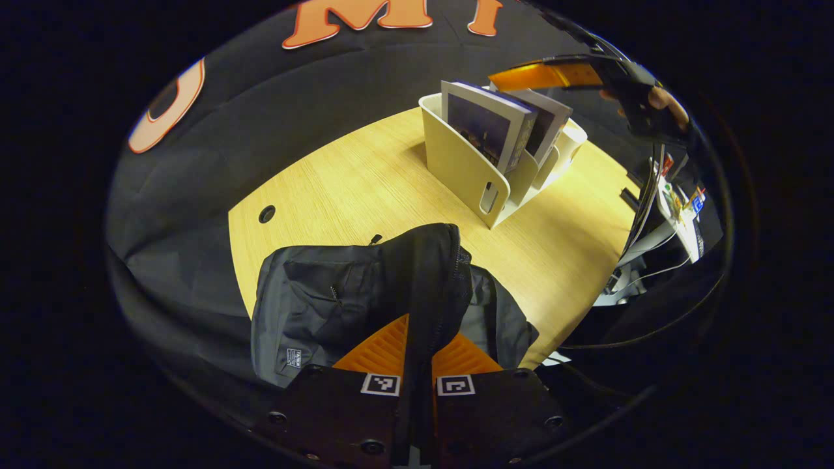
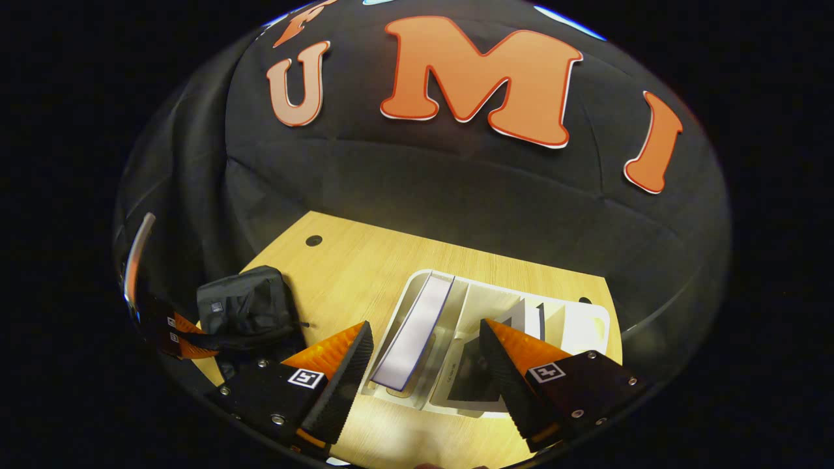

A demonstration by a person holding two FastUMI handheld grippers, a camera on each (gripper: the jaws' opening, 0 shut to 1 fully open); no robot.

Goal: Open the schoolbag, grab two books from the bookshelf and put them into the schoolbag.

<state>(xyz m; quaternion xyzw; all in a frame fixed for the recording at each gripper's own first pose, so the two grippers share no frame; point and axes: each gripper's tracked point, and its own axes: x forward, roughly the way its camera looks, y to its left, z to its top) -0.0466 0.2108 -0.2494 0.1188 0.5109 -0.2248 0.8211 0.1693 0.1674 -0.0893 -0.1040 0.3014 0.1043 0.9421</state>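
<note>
The black schoolbag (image 1: 313, 306) lies on the wooden table (image 1: 365, 176) near its front edge. My left gripper (image 1: 420, 329) is shut on a raised black flap of the bag by the zipper. A white bookshelf (image 1: 462, 169) stands farther back, with a purple-covered book (image 1: 485, 127) and a second book (image 1: 547, 120) leaning in it. My right gripper (image 1: 554, 75) hovers above the shelf, held by a hand (image 1: 664, 104). In the right gripper view, my right gripper (image 2: 425, 326) is open over the bookshelf (image 2: 586, 326), its fingers either side of the first book (image 2: 417, 339). The schoolbag (image 2: 244, 309) and left gripper (image 2: 172, 332) show at left.
A round cable hole (image 1: 266, 213) sits in the table's far left corner. Past the table's right edge there are cables and a cluttered white desk (image 1: 677, 208). Black cloth hangs behind and left of the table. Bare wood lies between bag and shelf.
</note>
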